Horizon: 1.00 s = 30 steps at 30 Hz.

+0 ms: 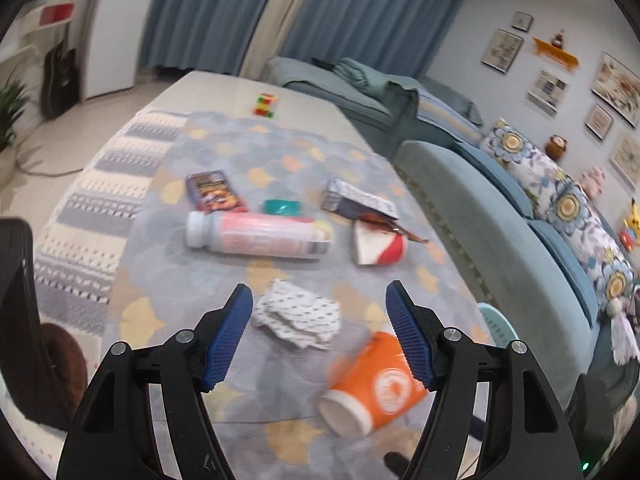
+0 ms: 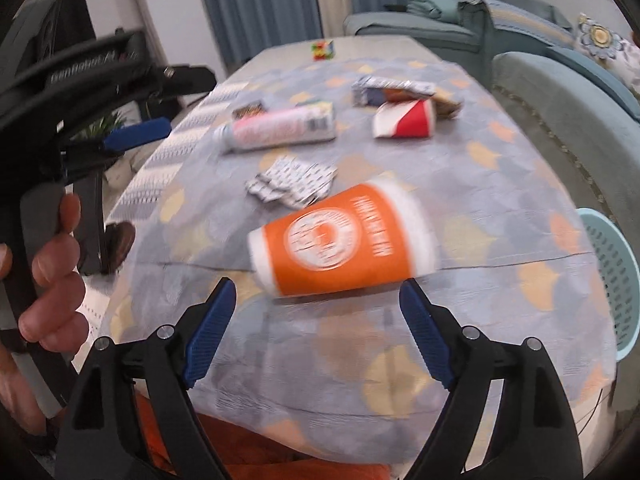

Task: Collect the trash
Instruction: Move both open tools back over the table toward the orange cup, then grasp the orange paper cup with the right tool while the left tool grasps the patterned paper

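Living room, teal sofa alongside. Desk under patterned cloth. Orange paper cup on its side; crumpled wrapper beyond. Left hand-held gripper and right hand-held gripper gaping, empty.

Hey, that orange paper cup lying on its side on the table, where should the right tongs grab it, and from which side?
Grip the orange cup across its middle, coming down from above. It lies tipped over with its long axis running left to right, so the open right tongs would likely close front and back on its curved wall.
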{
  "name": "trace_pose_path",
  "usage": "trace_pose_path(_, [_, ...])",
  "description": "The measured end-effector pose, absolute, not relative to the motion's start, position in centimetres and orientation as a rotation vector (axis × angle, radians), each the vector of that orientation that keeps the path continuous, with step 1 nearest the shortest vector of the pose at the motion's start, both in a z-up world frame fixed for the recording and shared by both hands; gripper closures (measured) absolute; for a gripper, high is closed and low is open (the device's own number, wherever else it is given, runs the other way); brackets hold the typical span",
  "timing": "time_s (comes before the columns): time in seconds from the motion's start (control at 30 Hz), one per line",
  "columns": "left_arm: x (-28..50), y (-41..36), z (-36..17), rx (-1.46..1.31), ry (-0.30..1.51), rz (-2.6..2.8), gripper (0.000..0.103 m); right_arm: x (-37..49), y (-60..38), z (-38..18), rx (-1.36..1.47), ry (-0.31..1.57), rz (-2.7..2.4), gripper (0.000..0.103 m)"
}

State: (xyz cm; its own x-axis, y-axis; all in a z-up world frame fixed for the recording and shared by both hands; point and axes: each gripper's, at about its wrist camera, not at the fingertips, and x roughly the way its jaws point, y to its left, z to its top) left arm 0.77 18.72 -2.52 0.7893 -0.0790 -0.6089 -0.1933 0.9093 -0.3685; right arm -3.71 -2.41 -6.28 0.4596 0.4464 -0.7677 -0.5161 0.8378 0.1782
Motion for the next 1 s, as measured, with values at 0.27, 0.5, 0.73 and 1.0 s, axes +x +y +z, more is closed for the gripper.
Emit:
trace_pose_path(0.27, [2.8,20.2,-5.7,-0.485,0.758,0.066,0.035,-1.8,-0.9,-9.2,-0.155,0.966,0.447,0.023])
trace_pose_path(0.5, [5.0,19.5,-9.1,-0.553,0.894,0.018,0.035,0.5,-6.4,-9.8,-0.063,0.977,0.302,0.023])
trace_pose_path(0.73, [7.4,17.9,-11.2,-0.528,0.980,0.070,0.035,1.8,-11.8,-9.0,0.072,0.926,0.304,0.023])
trace_pose_path(1.0, [8.7,15.9,-12.3,-0.404,0.995,0.146,0.035,3.5,-9.6,-8.2,0.116,0.904,0.358,0.018])
